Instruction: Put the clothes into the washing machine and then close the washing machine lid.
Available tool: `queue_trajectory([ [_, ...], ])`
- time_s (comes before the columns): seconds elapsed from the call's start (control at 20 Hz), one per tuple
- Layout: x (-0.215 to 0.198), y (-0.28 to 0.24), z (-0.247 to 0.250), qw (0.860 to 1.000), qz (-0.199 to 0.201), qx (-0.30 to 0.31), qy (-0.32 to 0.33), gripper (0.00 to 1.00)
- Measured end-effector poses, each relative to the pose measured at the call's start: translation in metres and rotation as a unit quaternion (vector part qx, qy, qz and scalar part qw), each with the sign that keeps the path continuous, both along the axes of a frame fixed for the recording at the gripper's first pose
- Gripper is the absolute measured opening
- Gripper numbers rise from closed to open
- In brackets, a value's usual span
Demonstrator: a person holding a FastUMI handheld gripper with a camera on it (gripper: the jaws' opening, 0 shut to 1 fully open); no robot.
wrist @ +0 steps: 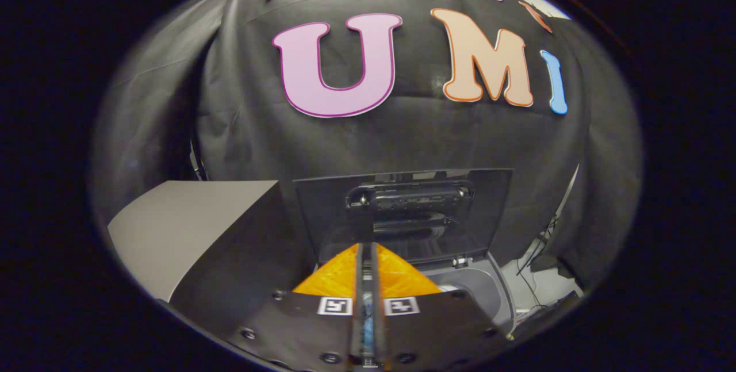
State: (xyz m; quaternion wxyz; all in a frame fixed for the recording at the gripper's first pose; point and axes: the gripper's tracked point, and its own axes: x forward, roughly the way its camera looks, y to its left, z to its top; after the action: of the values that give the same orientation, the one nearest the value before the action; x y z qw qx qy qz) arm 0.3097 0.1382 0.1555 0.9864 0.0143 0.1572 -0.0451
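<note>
My gripper (366, 248) is shut, its two orange fingers (336, 280) pressed together with only a thin slit between them. A bit of blue fabric (368, 326) shows through the slit near the fingers' base; I cannot tell whether it is held or lies below. Just ahead of the fingertips the washing machine's dark lid (402, 214) stands open and upright, with a black handle bar (409, 195) across its upper part. The washing machine's grey top rim (480, 288) curves to the right of the fingers. The drum opening is hidden under the gripper.
A grey flat-topped box (190, 228) stands to the left of the washing machine, about level with the lid's base. Cables (537, 257) hang down to the right of the machine, over a pale floor (546, 286). Black cloth closes the space behind.
</note>
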Motion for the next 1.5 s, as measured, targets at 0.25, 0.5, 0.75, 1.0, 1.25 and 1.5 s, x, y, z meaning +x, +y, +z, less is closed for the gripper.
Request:
queue_trajectory([
  [0.25, 0.016, -0.005, 0.01, 0.999, -0.005, -0.025, -0.026, 0.75],
  [0.5, 0.046, -0.017, 0.044, 0.997, -0.019, -0.049, -0.061, 1.0],
  [0.75, 0.094, -0.028, 0.098, 0.992, -0.05, -0.051, -0.105, 1.0],
  [1.0, 0.148, -0.033, 0.117, 0.99, -0.062, -0.059, -0.112, 1.0],
  [1.25, 0.181, -0.042, 0.099, 0.987, -0.068, -0.109, -0.101, 1.0],
  [1.5, 0.18, -0.047, 0.055, 0.992, -0.062, -0.095, -0.048, 0.99],
])
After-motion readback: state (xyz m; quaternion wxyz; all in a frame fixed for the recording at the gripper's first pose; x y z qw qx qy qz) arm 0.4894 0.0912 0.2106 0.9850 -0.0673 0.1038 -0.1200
